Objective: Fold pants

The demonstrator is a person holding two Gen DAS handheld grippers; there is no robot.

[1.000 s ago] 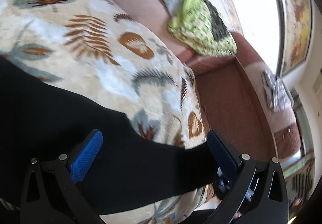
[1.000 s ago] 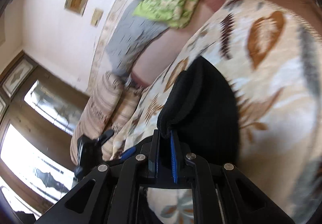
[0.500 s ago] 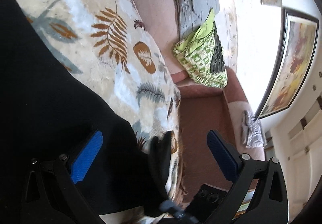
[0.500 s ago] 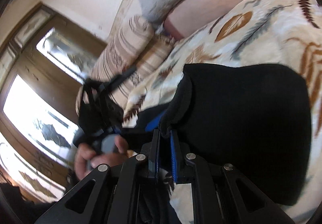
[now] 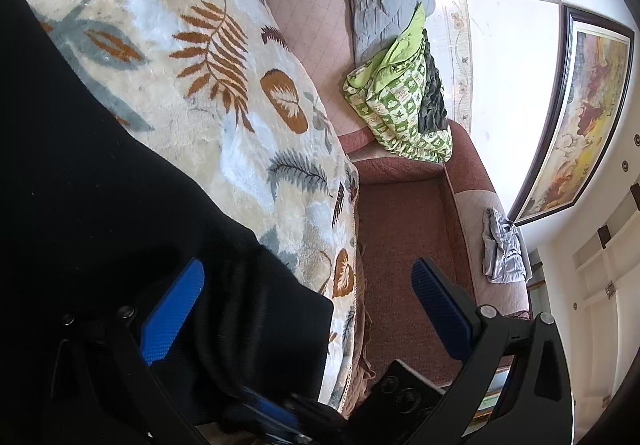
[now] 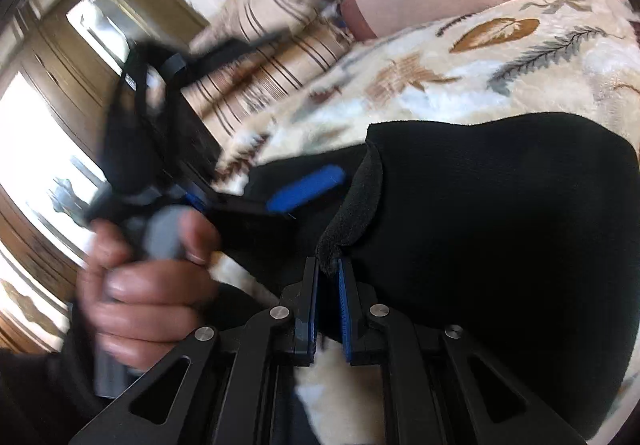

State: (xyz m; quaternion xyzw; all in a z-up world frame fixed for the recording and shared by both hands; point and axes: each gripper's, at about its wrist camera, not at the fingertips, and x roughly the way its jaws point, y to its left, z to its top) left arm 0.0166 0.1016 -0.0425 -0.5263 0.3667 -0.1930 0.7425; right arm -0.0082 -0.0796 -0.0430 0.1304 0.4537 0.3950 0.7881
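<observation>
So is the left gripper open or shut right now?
Open. The left gripper has its blue pads wide apart over the black pants, gripping nothing.

Right gripper (image 6: 329,277) fingers (image 6: 344,309) pinch black pants (image 6: 500,237) hem; left hand (image 6: 140,281) blurred.

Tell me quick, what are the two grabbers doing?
Left gripper: open, holding nothing, over the black pants.
Right gripper: shut on a fold of the pants.

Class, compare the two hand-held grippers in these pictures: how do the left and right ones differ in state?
The left hand-held gripper has its jaws spread wide and grips nothing; the right hand-held gripper is shut on a fold of the black pants. Both have blue pads and hover over the leaf-patterned blanket.
</observation>
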